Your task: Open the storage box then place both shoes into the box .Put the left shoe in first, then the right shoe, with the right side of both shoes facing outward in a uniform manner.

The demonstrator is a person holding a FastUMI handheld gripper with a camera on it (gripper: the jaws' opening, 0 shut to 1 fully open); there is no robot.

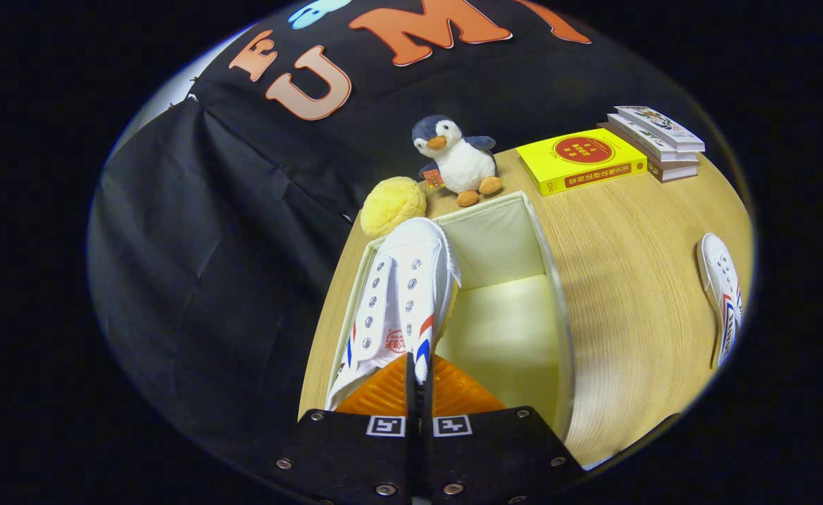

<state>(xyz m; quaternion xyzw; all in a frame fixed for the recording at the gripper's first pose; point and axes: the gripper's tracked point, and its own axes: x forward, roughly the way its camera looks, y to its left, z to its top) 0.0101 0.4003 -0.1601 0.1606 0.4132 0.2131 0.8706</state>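
Note:
My gripper (418, 375) is shut on the rim of a white canvas shoe (400, 287) with red and blue stripes. That shoe hangs toe-forward over the left part of the open cream storage box (558, 308), just ahead of the fingers. The box stands on the wooden table with its light inner floor showing to the right of the shoe. The second white shoe (723, 294) lies on the table far off to the right of the box.
Beyond the box sit a plush penguin (457, 160) and a yellow fuzzy ball (392, 205). A yellow book (583, 163) and a stack of books (657, 140) lie at the back right. The table's left edge runs close beside the box.

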